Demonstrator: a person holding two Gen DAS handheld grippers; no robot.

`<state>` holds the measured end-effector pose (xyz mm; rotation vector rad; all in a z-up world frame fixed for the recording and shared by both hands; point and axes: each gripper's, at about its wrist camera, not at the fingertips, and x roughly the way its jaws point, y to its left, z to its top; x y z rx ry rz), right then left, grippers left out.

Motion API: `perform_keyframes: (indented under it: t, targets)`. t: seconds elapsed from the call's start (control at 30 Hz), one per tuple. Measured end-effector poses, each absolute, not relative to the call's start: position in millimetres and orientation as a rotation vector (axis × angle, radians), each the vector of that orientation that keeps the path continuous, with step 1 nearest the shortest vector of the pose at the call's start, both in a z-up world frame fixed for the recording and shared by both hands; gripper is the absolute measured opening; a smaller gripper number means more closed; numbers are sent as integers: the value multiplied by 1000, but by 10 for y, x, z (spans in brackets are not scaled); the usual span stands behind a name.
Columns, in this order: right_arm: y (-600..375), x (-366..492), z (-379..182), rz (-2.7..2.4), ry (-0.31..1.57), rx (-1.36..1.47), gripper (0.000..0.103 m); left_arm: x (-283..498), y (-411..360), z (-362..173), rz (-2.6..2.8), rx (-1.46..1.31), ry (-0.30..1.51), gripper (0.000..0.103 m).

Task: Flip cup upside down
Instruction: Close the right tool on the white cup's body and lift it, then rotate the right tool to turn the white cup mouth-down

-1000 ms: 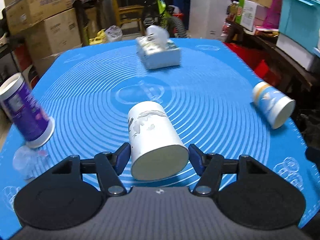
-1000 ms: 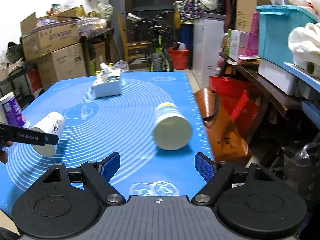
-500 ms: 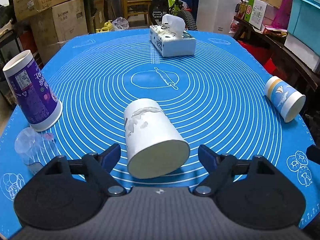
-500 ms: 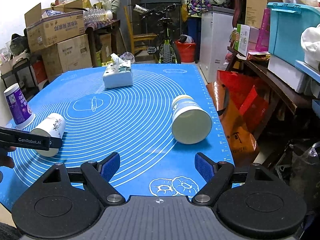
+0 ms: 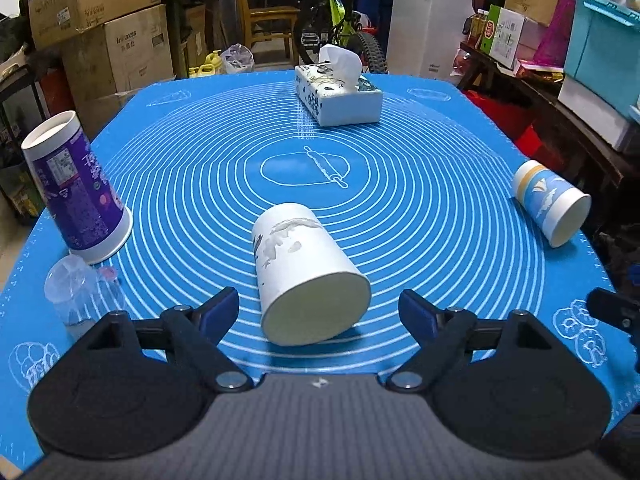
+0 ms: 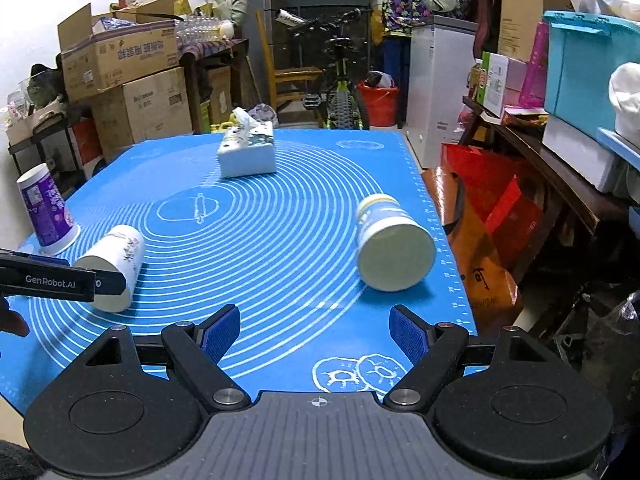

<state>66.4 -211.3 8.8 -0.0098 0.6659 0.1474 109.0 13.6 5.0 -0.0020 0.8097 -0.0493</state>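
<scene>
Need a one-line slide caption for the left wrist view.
Open left tongs face a white cup lying on its side on the blue mat, purple cup already inverted.

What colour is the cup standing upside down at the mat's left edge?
Purple cup with white rims; clearest in left wrist view.

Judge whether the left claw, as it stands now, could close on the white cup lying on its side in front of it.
Probably yes. The left claw is open, the white cup lies on the blue mat just ahead of its fingers, and nothing stands between them.
</scene>
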Motion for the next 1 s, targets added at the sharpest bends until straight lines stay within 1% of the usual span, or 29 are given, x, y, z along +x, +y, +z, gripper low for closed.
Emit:
perform_keyframes:
  t: [0.33, 0.37, 0.43, 0.47, 0.7, 1.0]
  targets:
    - [-1716, 818, 306, 270, 665, -30, 84, 780, 341, 259, -61, 2, 768, 87]
    - [-1645, 851, 339, 285, 664, -40, 84, 755, 377, 264, -58, -1, 766, 87]
    - [-1492, 939, 403, 322, 671, -58, 84, 710, 462, 263, -50, -5, 769, 94]
    - [-1416, 990, 432, 343, 680, -60, 84, 696, 499, 257, -47, -3, 770, 94]
    - [-838, 1475, 539, 472, 813, -85, 84, 699, 780, 113, 15, 12, 800, 94]
    - [-392, 2119, 352, 523, 1063, -44, 84, 737, 1110, 7, 67, -46, 799, 94]
